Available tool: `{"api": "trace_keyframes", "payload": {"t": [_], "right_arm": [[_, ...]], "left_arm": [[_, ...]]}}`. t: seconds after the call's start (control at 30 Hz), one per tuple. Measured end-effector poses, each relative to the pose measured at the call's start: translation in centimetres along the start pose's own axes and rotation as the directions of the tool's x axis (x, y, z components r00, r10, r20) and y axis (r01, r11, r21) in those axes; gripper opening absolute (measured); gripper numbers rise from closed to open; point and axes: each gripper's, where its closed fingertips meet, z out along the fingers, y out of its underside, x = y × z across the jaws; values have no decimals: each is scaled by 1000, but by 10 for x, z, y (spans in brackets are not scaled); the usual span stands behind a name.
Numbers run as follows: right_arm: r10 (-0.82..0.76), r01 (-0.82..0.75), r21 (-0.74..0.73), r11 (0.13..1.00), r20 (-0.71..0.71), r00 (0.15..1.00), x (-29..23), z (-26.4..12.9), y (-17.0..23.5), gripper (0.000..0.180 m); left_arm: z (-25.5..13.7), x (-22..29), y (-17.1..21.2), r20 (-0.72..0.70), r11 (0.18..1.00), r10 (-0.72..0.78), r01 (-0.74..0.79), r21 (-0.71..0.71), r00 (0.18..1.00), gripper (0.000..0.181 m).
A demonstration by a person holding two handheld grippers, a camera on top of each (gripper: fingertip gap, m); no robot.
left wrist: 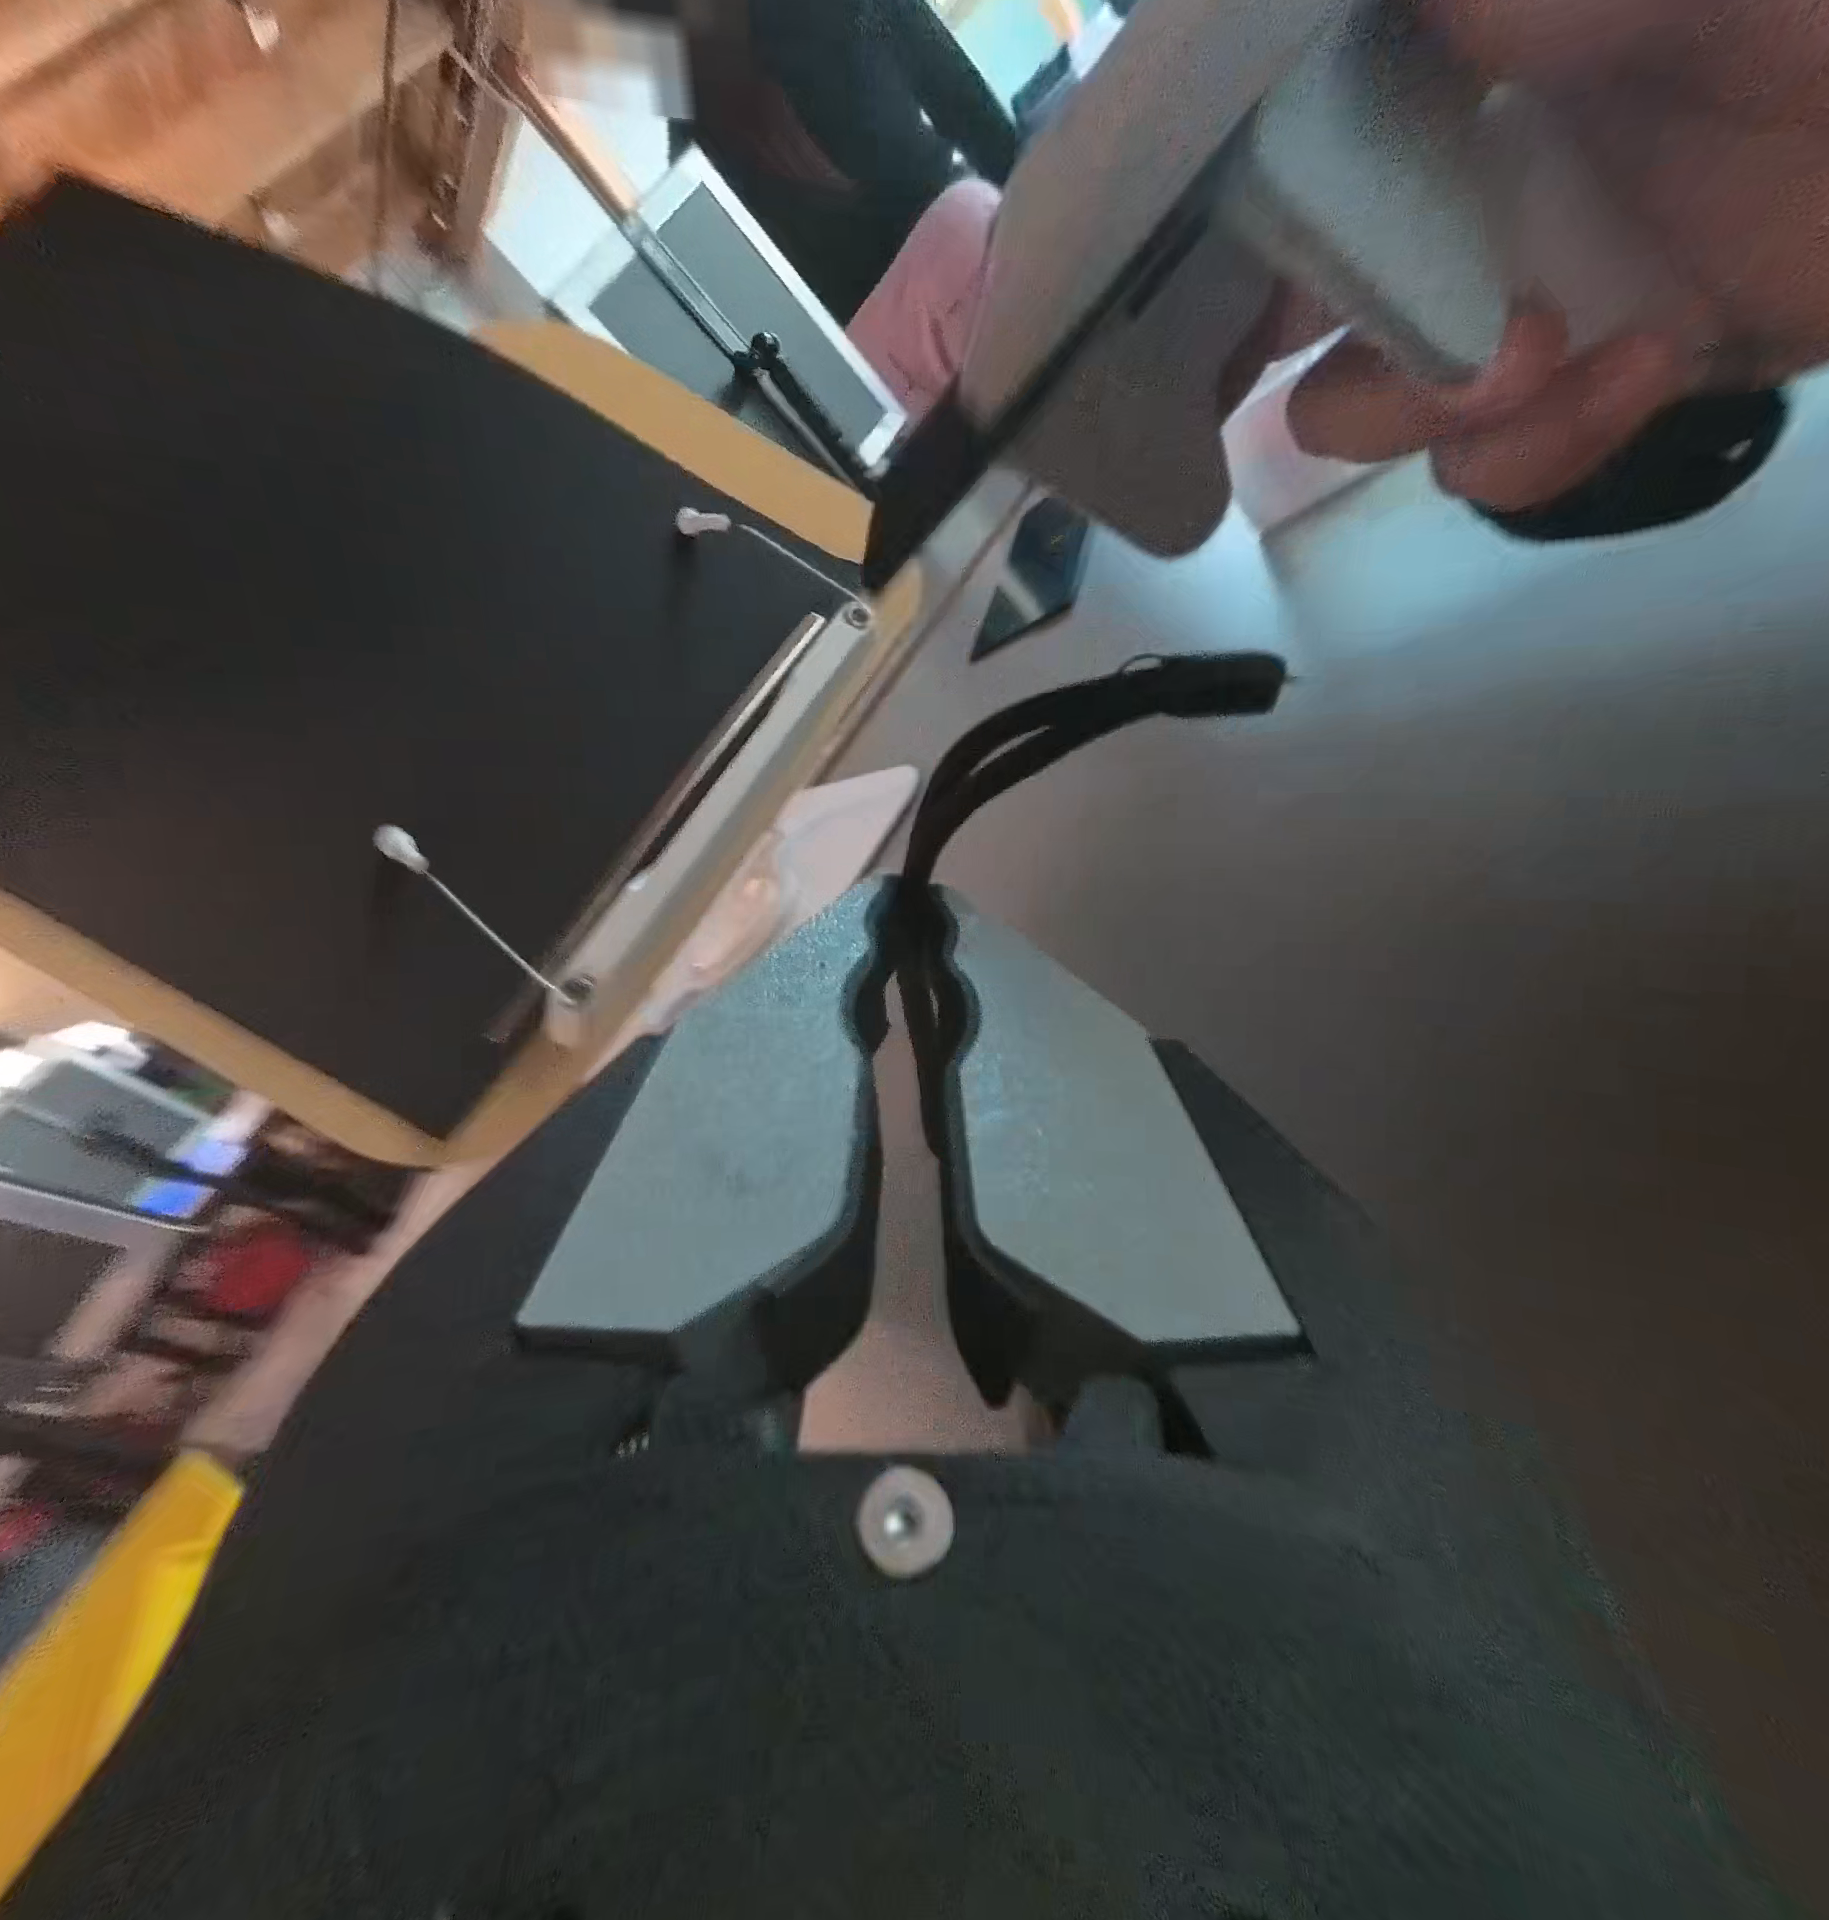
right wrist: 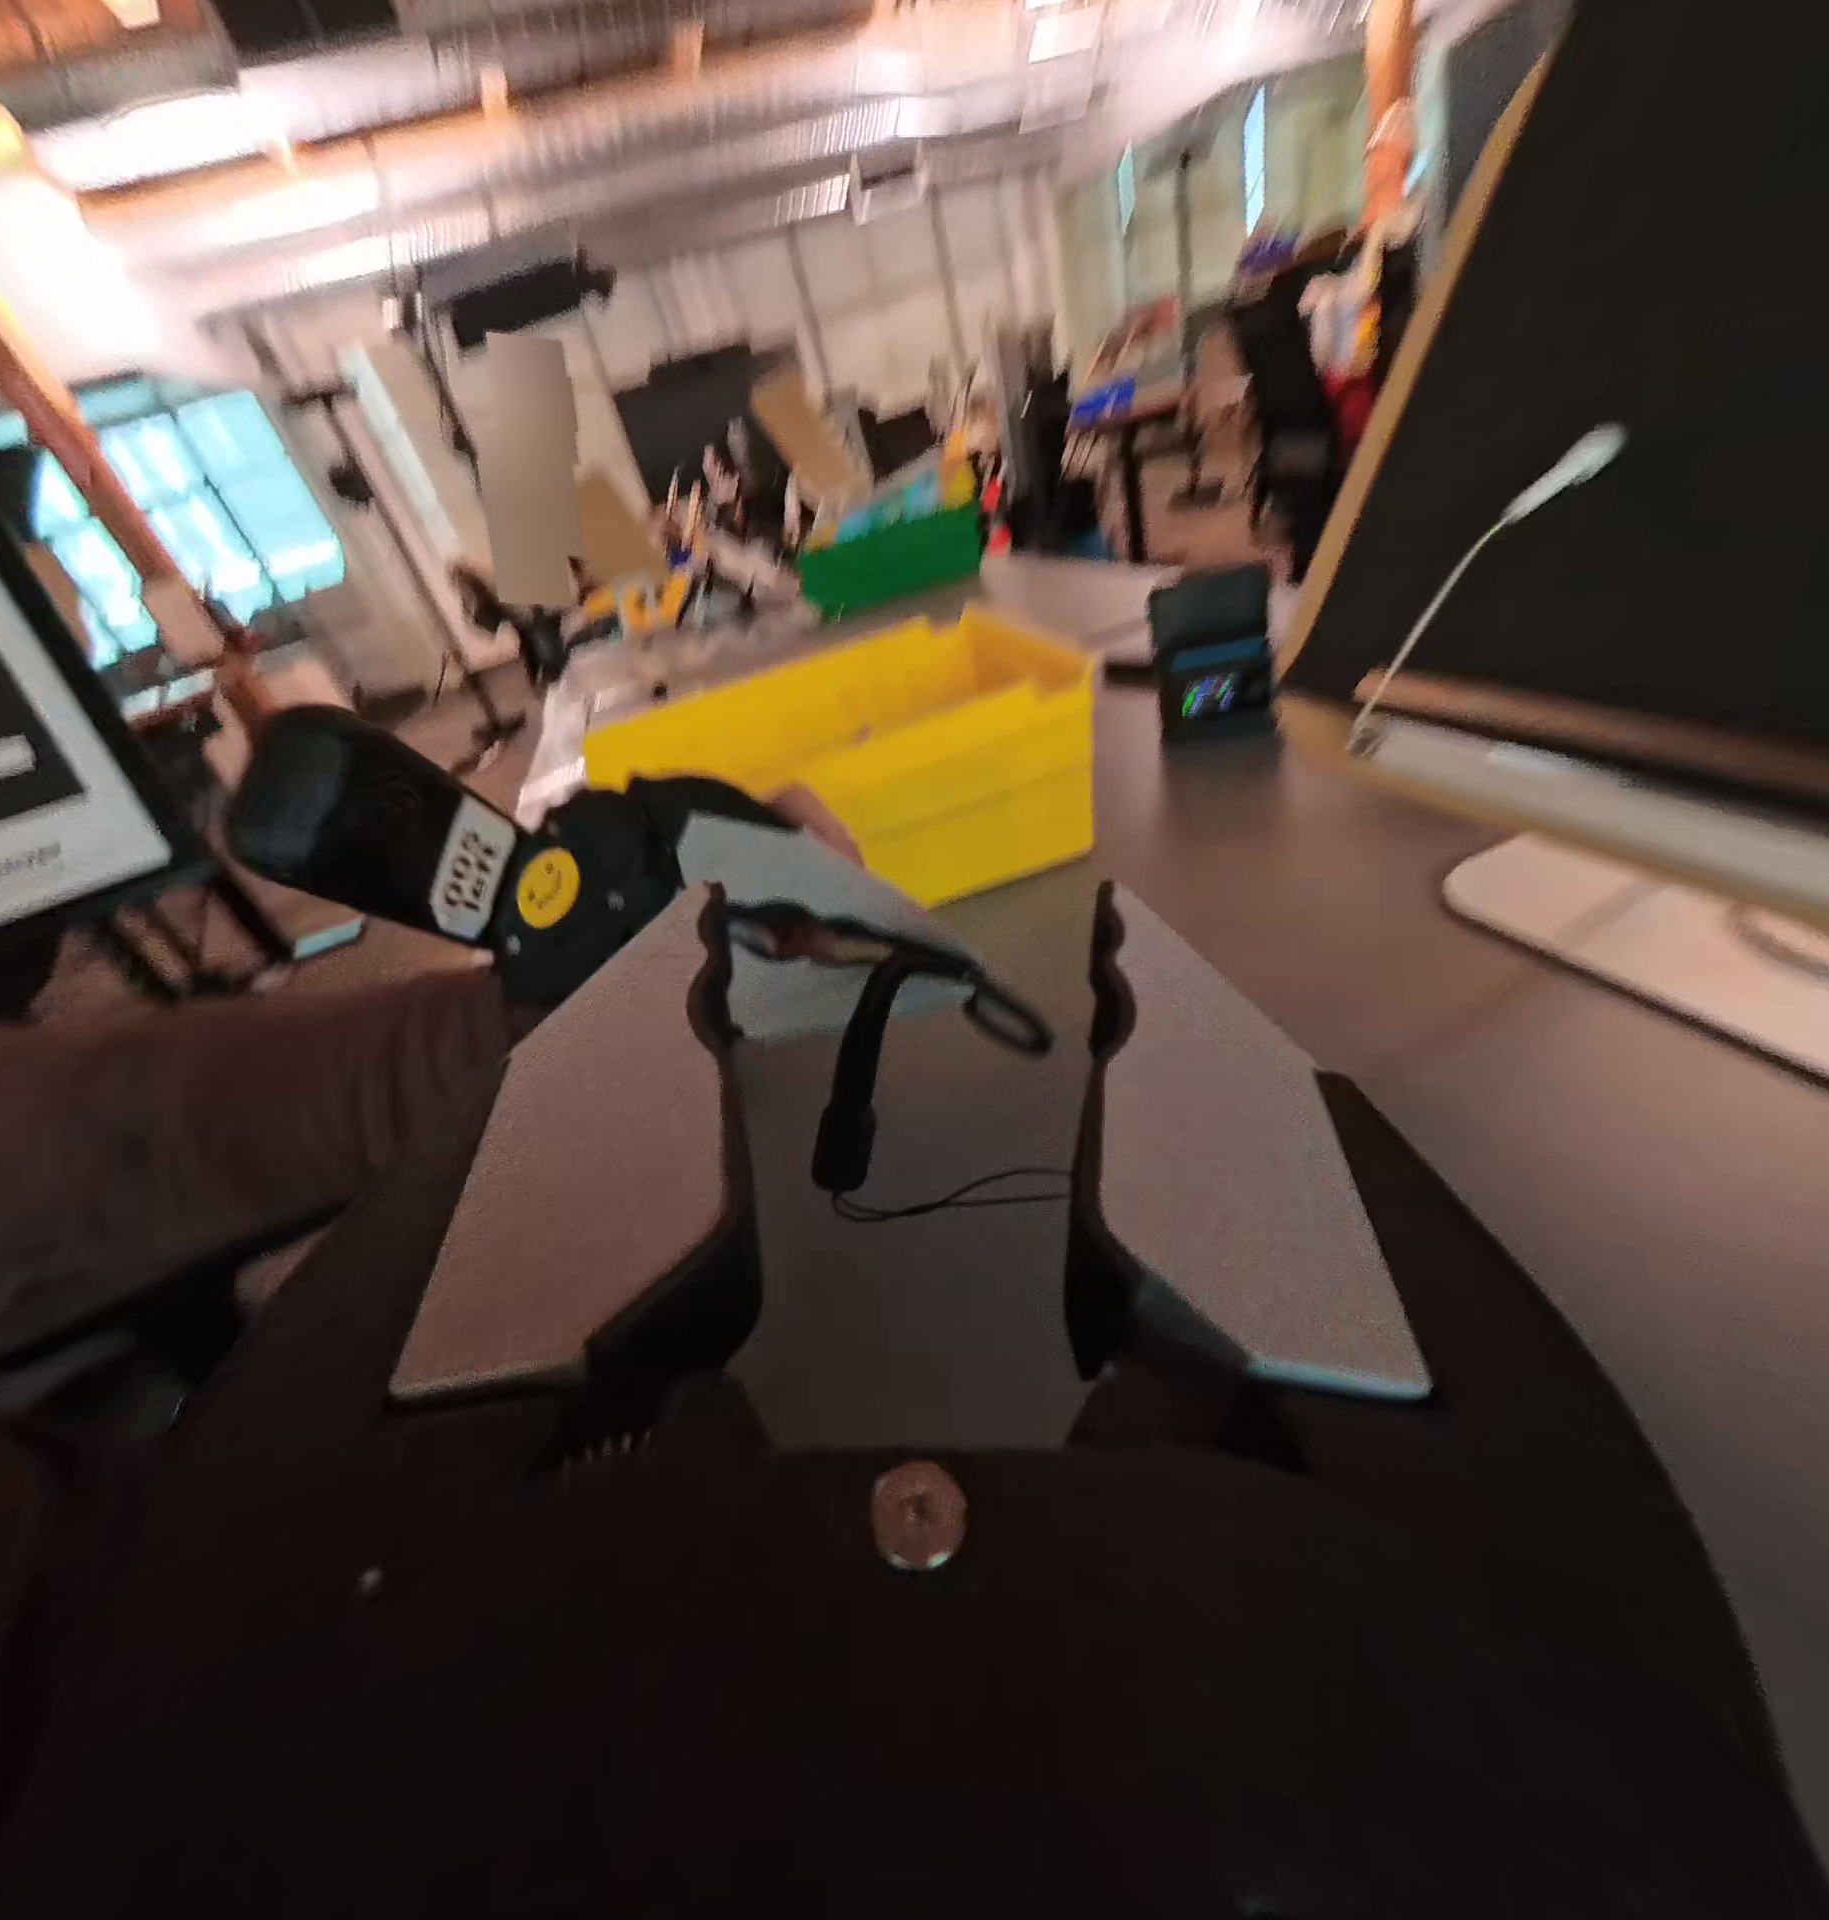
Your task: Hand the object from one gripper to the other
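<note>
While the left gripper (left wrist: pixel 912 914) pinches a thin black looped strap with a thicker padded end (left wrist: pixel 1076 717) between its grey flat fingers (left wrist: pixel 744 1101), pressed together on the cord, the padded end curves up and away past the fingertips, hanging in the air above the dark grey table (left wrist: pixel 1409 935). In the left wrist view, the right gripper (left wrist: pixel 894 540) shows at upper right as a blurred grey plate with a black tip, gripped by a bare hand (left wrist: pixel 1575 312); whether its fingers are apart cannot be read from that side.

The right wrist view settles it: the right gripper (right wrist: pixel 905 914) has its grey fingers (right wrist: pixel 1222 1195) spread wide, with nothing between them touching the inner faces. The strap (right wrist: pixel 858 1049) dangles in the gap beyond, its padded end pointing down and a fine black thread trailing from it toward the right finger. The left gripper (right wrist: pixel 977 987), black-bodied with a round yellow sticker, reaches in from the left and holds the strap's upper loop.

Farther back on the table stands an open yellow plastic bin (right wrist: pixel 889 727). A black board with a pale wooden edge (left wrist: pixel 318 623) leans beside a white monitor base (right wrist: pixel 1616 935). The background room is heavily blurred.
</note>
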Motion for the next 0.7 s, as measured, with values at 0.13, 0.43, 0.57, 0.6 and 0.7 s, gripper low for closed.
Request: {"api": "trace_keyframes", "payload": {"t": [0.13,0.43,0.57,0.6,0.7], "right_arm": [[48,-40,137,990,-55,997,16,-23,-23,65],[-52,51,-170,984,0,999,-4,17,35,59],[-114,119,-178,977,41,993,-18,27,38,42],[-128,133,-190,973,40,991,-18,27,40,24],[-174,169,-216,962,-4,985,-10,25,41,0]], "left_arm": [[0,-6,6,-118,939,-341,345,11,933,0],[-6,12,-7,-399,725,-647,686,-59,650,0],[-7,29,-15,-474,698,-663,708,-110,580,0],[-7,32,-16,-481,713,-647,692,-110,591,0],[-9,39,-19,-494,734,-627,670,-114,602,0]]}}
